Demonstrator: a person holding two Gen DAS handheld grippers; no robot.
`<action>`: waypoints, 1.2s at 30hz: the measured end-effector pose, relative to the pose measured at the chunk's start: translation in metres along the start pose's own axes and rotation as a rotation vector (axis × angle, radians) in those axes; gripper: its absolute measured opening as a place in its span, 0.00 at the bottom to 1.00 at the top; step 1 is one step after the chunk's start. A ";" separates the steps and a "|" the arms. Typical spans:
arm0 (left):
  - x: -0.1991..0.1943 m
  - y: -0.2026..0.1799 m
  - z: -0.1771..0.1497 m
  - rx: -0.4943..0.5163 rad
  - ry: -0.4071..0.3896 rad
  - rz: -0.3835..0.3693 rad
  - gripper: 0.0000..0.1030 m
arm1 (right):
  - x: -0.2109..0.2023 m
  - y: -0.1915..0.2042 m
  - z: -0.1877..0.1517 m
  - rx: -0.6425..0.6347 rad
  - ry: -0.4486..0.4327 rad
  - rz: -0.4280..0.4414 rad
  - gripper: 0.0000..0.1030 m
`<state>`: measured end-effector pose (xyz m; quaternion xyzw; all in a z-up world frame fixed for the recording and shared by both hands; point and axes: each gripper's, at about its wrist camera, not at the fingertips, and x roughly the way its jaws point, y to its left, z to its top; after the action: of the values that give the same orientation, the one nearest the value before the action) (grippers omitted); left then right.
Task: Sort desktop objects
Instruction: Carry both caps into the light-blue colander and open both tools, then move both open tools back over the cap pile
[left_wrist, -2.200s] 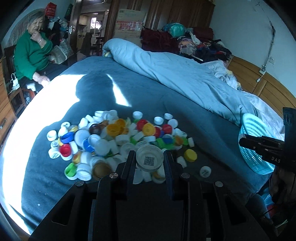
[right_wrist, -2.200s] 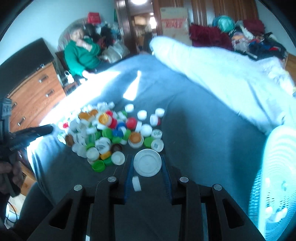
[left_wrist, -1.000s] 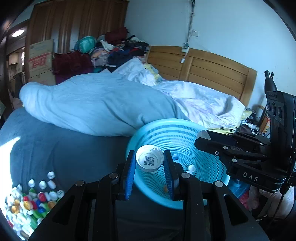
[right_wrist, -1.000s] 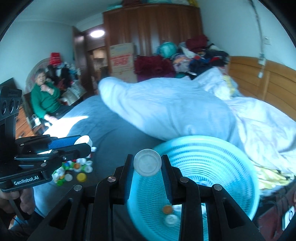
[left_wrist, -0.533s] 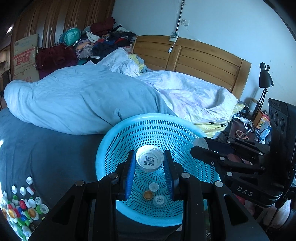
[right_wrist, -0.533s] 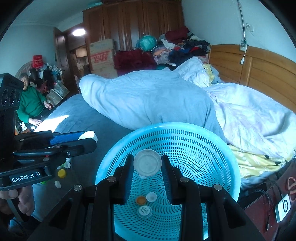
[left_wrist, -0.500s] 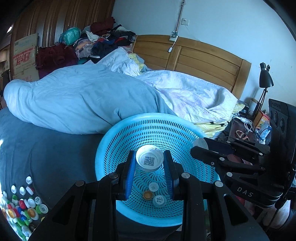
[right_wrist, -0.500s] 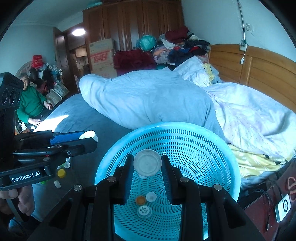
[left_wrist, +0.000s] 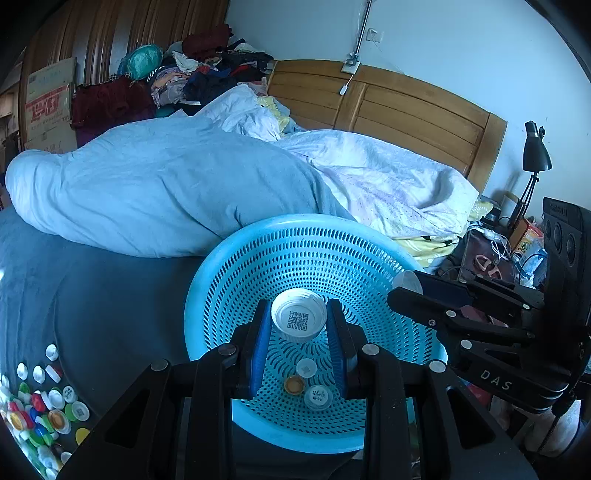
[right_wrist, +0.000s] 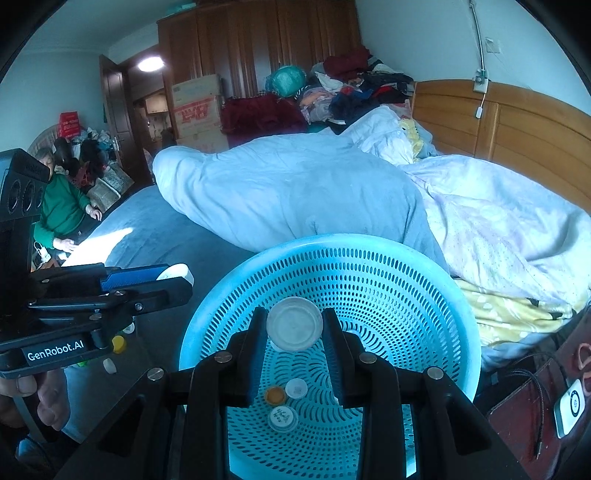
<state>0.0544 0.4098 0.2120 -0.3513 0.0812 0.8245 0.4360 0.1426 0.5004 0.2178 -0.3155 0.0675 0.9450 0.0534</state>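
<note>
- My left claw (left_wrist: 299, 325) pinched a white cap (left_wrist: 299, 319), open side toward the camera, a square code printed inside it.
- That cap hung over the blue basket (left_wrist: 236, 266), above its perforated floor and touching neither wall nor floor.
- My right claw (right_wrist: 294, 329) gripped a second cap, a pale translucent lid (right_wrist: 294, 329), flat face toward the lens, also over the basket's inside.
- Three caps lay on the basket floor: a small white one (right_wrist: 296, 388), an orange one (right_wrist: 275, 395) just beside it, and a larger white printed one (right_wrist: 282, 418) nearest me.
- In the left wrist view the right claw reached in from the right side, its tips over the basket's right rim.
- In the right wrist view the left claw came in from the left, level with the basket's left rim, a hand (right_wrist: 35, 398) beneath it.
- The basket sat at the edge of the bed (left_wrist: 110, 314), against a rolled blue duvet (left_wrist: 155, 192).
- The heap of unsorted caps (left_wrist: 40, 410) lay on the dark blanket, well apart from the basket.
- A person in green (right_wrist: 61, 214) sat beyond the bed.
</note>
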 end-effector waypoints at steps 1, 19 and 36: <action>0.001 -0.001 0.000 -0.001 0.002 0.000 0.24 | 0.000 0.000 0.000 0.001 -0.001 -0.003 0.32; -0.041 0.068 -0.068 -0.084 0.005 0.089 0.43 | 0.009 0.061 -0.009 -0.072 -0.017 0.137 0.66; -0.225 0.364 -0.294 -0.626 -0.009 0.626 0.43 | 0.061 0.194 -0.020 -0.208 0.041 0.342 0.72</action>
<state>0.0050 -0.0893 0.0781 -0.4212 -0.0719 0.9033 0.0382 0.0778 0.3101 0.1835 -0.3225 0.0233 0.9355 -0.1421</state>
